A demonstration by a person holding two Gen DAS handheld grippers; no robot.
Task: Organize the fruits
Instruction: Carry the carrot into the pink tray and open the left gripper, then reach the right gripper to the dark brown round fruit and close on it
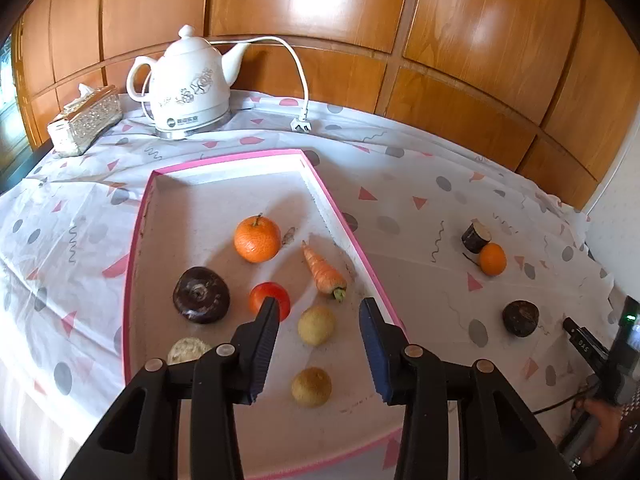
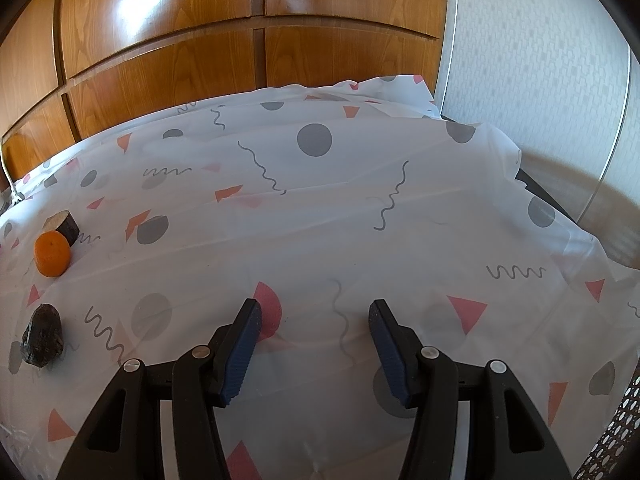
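A pink-rimmed tray [image 1: 340, 216] holds an orange [image 1: 257, 239], a carrot [image 1: 323, 272], a tomato [image 1: 276, 292], a dark round root [image 1: 201, 294], two tan round fruits [image 1: 316, 325] [image 1: 311, 386] and a pale piece [image 1: 188, 350]. My left gripper [image 1: 320, 306] hovers open over the tray's near right part. The tan fruits lie below the gap, untouched. On the cloth to the right lie a small orange [image 1: 492, 259] [image 2: 52, 253], a cut dark piece [image 1: 476, 236] [image 2: 63, 222] and a dark lump [image 1: 520, 318] [image 2: 42, 340]. My right gripper [image 2: 315, 308] is open over bare cloth, well right of them.
A white kettle [image 1: 188, 84] with its cord and plug [image 1: 301, 125] and a tissue box [image 1: 84, 120] stand at the back left. Wooden panels [image 2: 160, 60] line the back. The table edge [image 2: 560, 208] drops off at the right. A hand [image 1: 600, 420] shows at the lower right.
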